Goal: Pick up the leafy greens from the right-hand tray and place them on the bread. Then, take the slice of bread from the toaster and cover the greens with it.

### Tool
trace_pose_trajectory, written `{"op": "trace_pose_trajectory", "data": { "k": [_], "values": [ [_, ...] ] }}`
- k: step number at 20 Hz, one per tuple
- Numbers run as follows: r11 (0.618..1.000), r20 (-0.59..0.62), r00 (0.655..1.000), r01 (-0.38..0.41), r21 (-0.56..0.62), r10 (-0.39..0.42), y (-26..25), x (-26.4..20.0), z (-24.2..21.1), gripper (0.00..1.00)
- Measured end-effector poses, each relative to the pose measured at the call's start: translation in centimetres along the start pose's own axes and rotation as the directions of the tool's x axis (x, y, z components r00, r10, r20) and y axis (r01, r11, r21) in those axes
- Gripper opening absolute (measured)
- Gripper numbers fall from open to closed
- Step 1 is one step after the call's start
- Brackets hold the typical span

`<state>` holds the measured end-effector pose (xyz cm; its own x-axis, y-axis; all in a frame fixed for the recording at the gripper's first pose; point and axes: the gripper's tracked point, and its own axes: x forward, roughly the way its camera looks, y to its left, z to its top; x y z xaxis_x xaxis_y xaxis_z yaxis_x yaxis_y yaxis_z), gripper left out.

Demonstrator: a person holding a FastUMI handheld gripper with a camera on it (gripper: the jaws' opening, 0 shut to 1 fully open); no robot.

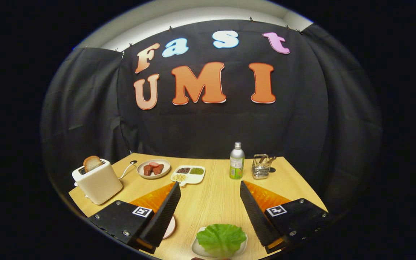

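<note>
1. Standing at the far left of the wooden table (208,202), a pale toaster (98,182) holds a slice of bread (92,163) upright in its slot, the crust poking above the top. A cord runs from behind it toward the booth wall.
2. Just right of the toaster, farther back, sits a round plate (154,169) with reddish-brown pieces of meat on it.
3. Beside that plate lies a white divided tray (188,174) with dark beans, green beans and pale beans, each kind in its own compartment.
4. Near the left finger, a pinkish round plate (170,227) peeks out from behind the finger; what rests on it is hidden.
5. The gripper (210,213) is spread wide, its two fingers well apart and touching nothing, with bare tabletop between them.
6. Between the fingers at the near edge lies the leafy greens (221,239), one broad ruffled leaf resting on a small white tray (195,247) and covering most of it. The leaf sits closer to the right finger than to the left, and neither finger touches it.
7. Far right of centre stands a green-labelled bottle (237,161) with a pale cap, upright.
8. Just right of the bottle is a wire mesh holder (261,167) with utensils leaning inside.
9. Nothing stands between the fingers and the greens; the bottle and holder are well beyond the right finger.
</note>
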<state>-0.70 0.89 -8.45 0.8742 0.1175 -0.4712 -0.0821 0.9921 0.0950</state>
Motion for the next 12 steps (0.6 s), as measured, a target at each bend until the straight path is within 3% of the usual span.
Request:
{"op": "trace_pose_trajectory", "data": {
  "k": [7,12],
  "values": [
    [0.999,-0.21,0.978,-0.01,-0.031,0.003,-0.1,1.6,-5.8,0.99],
    [0.997,-0.366,0.93,-0.057,-0.045,0.037,0.7,1.7,-10.7,0.99]
  ]
}}
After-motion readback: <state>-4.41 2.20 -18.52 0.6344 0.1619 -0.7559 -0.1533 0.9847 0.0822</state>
